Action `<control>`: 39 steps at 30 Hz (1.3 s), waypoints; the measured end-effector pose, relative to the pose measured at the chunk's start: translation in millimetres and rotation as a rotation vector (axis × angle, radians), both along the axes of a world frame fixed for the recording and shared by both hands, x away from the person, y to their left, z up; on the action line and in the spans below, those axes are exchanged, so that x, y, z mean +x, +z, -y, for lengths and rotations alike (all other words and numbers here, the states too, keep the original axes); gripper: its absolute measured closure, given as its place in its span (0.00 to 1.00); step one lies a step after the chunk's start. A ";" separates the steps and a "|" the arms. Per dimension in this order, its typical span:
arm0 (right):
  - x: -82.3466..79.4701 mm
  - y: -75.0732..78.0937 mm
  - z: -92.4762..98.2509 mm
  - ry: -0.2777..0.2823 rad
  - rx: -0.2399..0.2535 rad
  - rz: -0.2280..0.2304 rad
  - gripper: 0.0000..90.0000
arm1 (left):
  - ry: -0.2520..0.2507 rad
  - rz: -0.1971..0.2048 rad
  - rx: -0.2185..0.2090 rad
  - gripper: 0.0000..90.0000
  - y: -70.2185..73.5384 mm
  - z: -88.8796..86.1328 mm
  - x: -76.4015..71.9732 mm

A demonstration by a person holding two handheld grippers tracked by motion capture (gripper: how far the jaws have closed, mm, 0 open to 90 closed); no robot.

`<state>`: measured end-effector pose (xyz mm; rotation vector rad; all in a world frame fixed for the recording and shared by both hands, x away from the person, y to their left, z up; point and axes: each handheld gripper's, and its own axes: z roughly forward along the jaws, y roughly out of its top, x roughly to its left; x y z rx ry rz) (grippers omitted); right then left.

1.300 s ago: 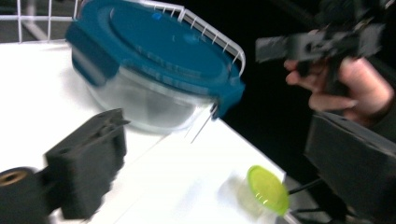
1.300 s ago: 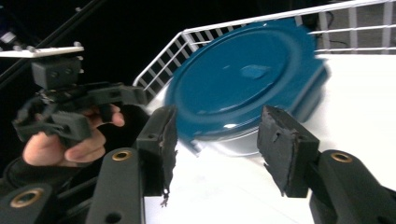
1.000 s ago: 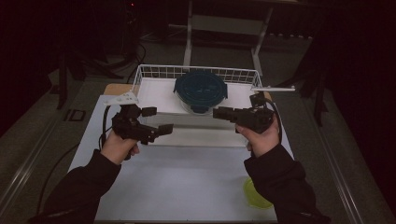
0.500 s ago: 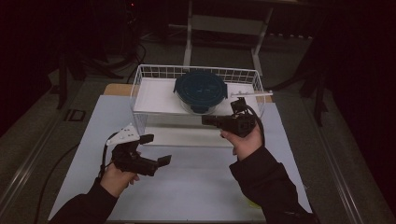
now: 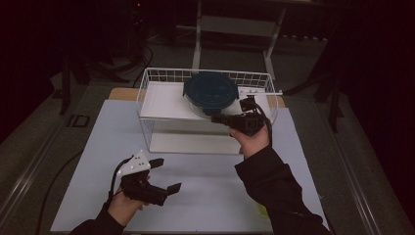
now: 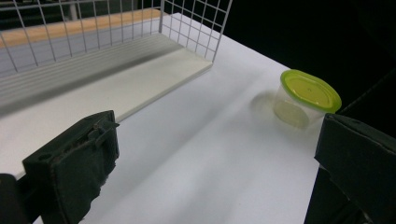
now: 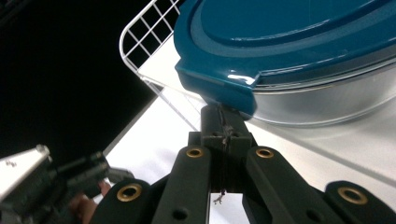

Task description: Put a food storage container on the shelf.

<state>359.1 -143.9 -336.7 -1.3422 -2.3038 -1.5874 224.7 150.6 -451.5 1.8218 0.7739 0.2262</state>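
We have the right gripper [image 5: 219, 118] up at the wire basket [image 5: 147, 83], its jaws pressed fully together with nothing between them, the closed tips sitting right under the corner tab of the teal lid [image 7: 289, 42] in the right gripper view. The lid sits on a clear round container [image 5: 211, 94] that rests on the white shelf inside the basket, toward its right half. We judge that the container is placed where it belongs and that the shut tips are either nudging the lid or the tub, or have just finished with it; we cannot tell whether they actually touch the tab. Our left gripper [image 5: 166, 175] is low over the white table [image 5: 205, 196] near its front edge, jaws standing wide apart and empty. Along those jaws, in the left gripper view, a small clear tub with a yellow-green lid [image 6: 303, 98] stands upright on the table, well apart from the basket's corner. We take that tub to be what is left: it has not been gripped yet, and the open left gripper looks set toward it.
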 end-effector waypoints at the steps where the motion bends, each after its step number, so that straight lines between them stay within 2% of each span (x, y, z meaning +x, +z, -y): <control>1: 1.0 0.4 -1.0 0.000 -0.004 0.001 1.00 | 0.000 -0.001 0.004 0.00 -1.6 0.3 -0.7; 12: 9.6 -0.7 -4.3 -0.020 -0.020 0.007 0.99 | 0.002 0.005 0.027 0.00 -12.9 -1.7 -1.6; 20: -1.1 -6.8 -2.7 0.030 -0.039 0.017 0.88 | -0.007 0.010 0.052 0.00 -18.4 -2.2 -2.1; 23: -7.6 -8.3 2.4 0.047 -0.032 0.026 0.81 | -0.004 0.021 0.054 0.00 -17.0 -3.1 -2.3; 25: -12.7 -8.2 6.4 0.051 -0.039 0.045 0.72 | -0.005 0.023 0.044 0.00 -15.9 -3.8 -2.7; 28: -20.4 -9.2 12.5 0.064 -0.038 0.080 0.52 | -0.008 0.027 0.054 0.00 -14.8 -4.6 -3.1; 30: -26.8 -11.0 16.1 0.067 -0.050 0.123 0.39 | -0.008 0.028 0.056 0.00 -15.1 -5.2 -3.5; 31: -29.6 -12.4 18.7 0.069 -0.039 0.140 0.34 | -0.008 0.026 0.056 0.00 -15.5 -5.7 -3.6; 33: -34.1 -16.3 24.3 0.099 -0.022 0.144 0.21 | -0.006 0.020 0.054 0.00 -16.4 -7.0 -3.8; 34: -36.2 -18.5 27.1 0.103 -0.007 0.147 0.20 | -0.004 0.021 0.053 0.00 -16.8 -7.6 -4.0; 37: -43.6 -24.2 36.1 0.115 -0.006 0.155 0.21 | -0.003 0.021 0.052 0.00 -17.1 -9.5 -5.0; 39: -48.5 -28.3 43.3 0.126 0.005 0.182 0.23 | -0.002 0.024 0.050 0.00 -17.2 -10.5 -6.2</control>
